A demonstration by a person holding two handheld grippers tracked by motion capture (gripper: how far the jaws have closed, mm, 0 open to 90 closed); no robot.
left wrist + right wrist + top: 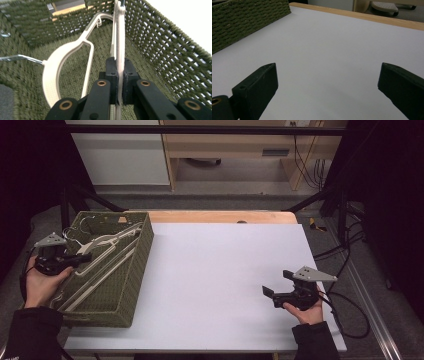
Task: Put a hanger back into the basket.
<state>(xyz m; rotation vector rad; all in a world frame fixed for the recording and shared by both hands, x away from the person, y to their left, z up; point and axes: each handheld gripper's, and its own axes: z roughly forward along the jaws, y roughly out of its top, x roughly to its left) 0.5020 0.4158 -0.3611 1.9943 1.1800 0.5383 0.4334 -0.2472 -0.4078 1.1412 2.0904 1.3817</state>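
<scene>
My green woven basket [131,285] sits at the left of the white tabletop [215,270] and holds several cream hangers, one [120,37] of them pinched between my left gripper's [119,75] jaws inside it. My right gripper [277,287] rests spread wide over the bare tabletop, holding nothing. Beyond are grey floor and pale wooden furniture [240,145]; I can read no writing.

The table [225,270] is overlooked from above and behind, while the basket [160,50] interior is viewed closely along the left gripper [119,75], and basket wall [242,22] and tabletop are shared with the low right gripper view.
</scene>
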